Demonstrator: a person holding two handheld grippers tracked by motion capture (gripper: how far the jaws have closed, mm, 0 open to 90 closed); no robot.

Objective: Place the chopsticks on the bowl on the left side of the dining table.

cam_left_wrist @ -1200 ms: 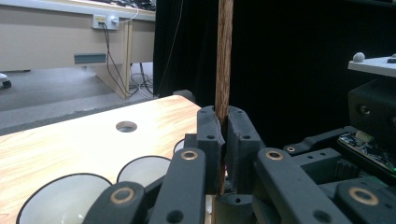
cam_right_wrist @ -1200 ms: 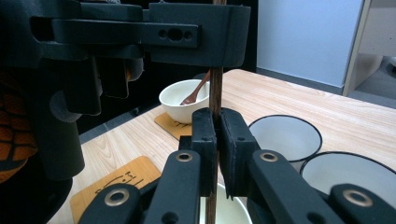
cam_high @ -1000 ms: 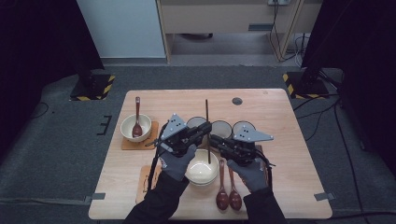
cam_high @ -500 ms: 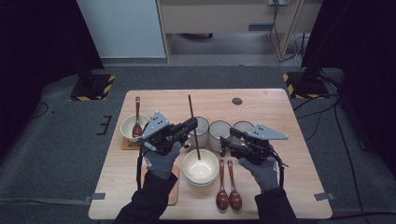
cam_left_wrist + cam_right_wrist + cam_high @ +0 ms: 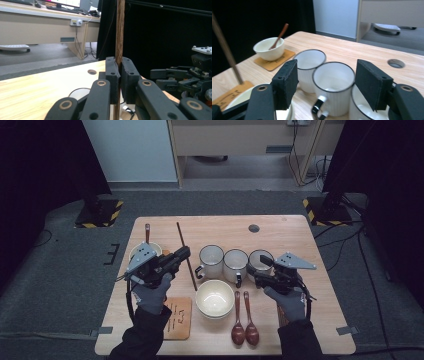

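Left gripper [image 5: 186, 254] clamped on a dark wooden stick [image 5: 185, 254], held above the left half of the table [image 5: 300, 227]; jaws narrow, pads pressed flat on both sides of the stick. Grip confirmed close up in the left gripper view: stick [image 5: 119, 32] upright between the pads, left gripper [image 5: 119, 75] closed tight around it, lower end out of frame. Slant of the stick across the table, from near the far edge down toward the large bowl [image 5: 215, 298], seen from the high view alone. Right gripper [image 5: 252, 270] over the right half of the table, near the rightmost of three white mugs [image 5: 223, 262]; jaws just been opening, now wide apart, nothing between the pads. In the right gripper view, right gripper [image 5: 332, 83] open above the mugs [image 5: 332, 82], with the stick [image 5: 225, 50] at the left edge. Small bowl [image 5: 269, 48] with a spoon [image 5: 279, 35] in it on a coaster [image 5: 274, 61] at the far left; partly covered by the left gripper from above. Two wooden spoons [image 5: 244, 320] lying side by side just right of the large bowl. Second coaster [image 5: 178, 317] at the near edge, partly under the left sleeve. Round hole [image 5: 254, 228] in the tabletop beyond the mugs.
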